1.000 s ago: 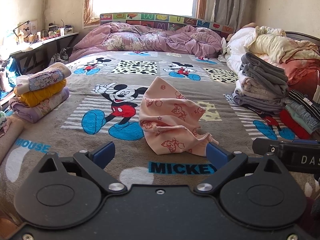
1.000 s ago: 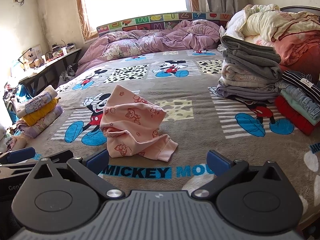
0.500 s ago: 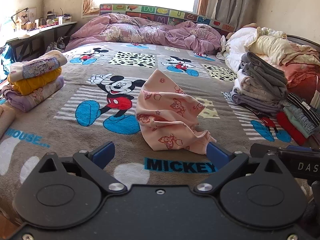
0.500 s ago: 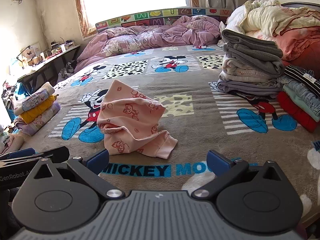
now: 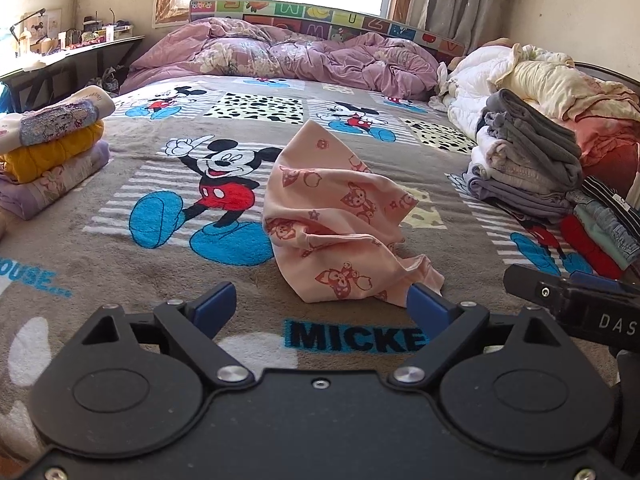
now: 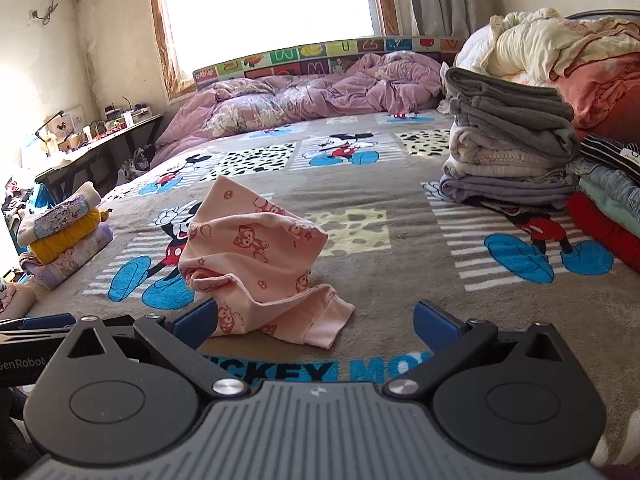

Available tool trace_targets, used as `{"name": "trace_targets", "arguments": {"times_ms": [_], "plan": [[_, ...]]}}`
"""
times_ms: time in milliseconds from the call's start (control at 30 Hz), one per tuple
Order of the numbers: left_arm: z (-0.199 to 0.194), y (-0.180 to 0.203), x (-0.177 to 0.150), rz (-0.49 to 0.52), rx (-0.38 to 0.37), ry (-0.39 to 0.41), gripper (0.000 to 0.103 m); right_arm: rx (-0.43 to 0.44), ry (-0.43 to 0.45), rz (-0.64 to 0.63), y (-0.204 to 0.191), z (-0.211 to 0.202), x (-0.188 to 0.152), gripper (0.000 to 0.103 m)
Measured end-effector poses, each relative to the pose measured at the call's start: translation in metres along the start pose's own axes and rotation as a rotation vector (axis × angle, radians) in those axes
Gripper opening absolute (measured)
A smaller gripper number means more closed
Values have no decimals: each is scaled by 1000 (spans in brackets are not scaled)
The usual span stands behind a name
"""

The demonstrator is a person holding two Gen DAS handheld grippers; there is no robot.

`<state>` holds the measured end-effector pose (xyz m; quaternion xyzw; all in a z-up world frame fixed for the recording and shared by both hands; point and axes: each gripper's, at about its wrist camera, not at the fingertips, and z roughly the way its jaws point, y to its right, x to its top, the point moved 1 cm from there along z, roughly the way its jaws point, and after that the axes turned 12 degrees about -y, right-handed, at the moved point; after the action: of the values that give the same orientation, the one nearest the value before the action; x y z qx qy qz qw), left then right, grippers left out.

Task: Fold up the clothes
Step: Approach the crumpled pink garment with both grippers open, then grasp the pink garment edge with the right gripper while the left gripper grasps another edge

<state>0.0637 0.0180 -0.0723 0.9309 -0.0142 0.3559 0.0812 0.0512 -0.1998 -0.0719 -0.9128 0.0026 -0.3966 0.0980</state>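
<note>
Pink garment [image 5: 336, 220], printed with small cartoon animals, sits crumpled in a loose heap near the middle of the Mickey blanket [image 5: 120, 280], just beyond the big "MICKEY" lettering; one corner stands up at the far side, a flat hem tongue trails toward the near right. Left gripper [image 5: 320, 306] spread wide, nothing between its blue pads. Right gripper [image 6: 316, 320] likewise wide apart and empty. Both hover low over the near edge of the bed, side by side. From the left gripper the heap lies dead ahead, its near hem just in front of the right pad. From the right gripper the heap lies ahead and to the left, its near edge running behind the left pad; contact not clear. Long axis of the heap looks to run near-right to far-left. Judgement: both about equally near; the trailing hem at near right is the handiest hold for either tool. Folded stacks stand at far left [image 5: 48, 136] and right [image 6: 508, 152], well apart from the pink piece.
</note>
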Motion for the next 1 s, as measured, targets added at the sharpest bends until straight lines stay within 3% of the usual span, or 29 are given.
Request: {"name": "trace_targets", "arguments": {"times_ms": [167,333,467,533,667,867,900,933,1000], "plan": [[28,-7,10,-10,0,-29,93,60,-47,40,19,28,8,103],[58,-14,23,-30,-17,-63,75,134,-76,119,38,62,15,103],[81,-19,34,-50,-32,-86,73,182,-113,121,41,96,23,103],[90,-24,44,-74,-40,-85,72,209,-122,110,41,112,32,100],[108,-30,64,-110,-64,-97,72,280,-130,112,38,140,56,79],[136,-29,68,-130,-125,-172,72,338,-133,121,28,182,88,77],[141,-28,67,-139,-138,-185,64,353,-143,124,26,190,92,75],[144,-28,65,-147,-154,-198,45,371,-153,129,25,197,95,71],[146,-26,61,-149,-168,-214,27,399,-167,138,23,209,99,34]]}}
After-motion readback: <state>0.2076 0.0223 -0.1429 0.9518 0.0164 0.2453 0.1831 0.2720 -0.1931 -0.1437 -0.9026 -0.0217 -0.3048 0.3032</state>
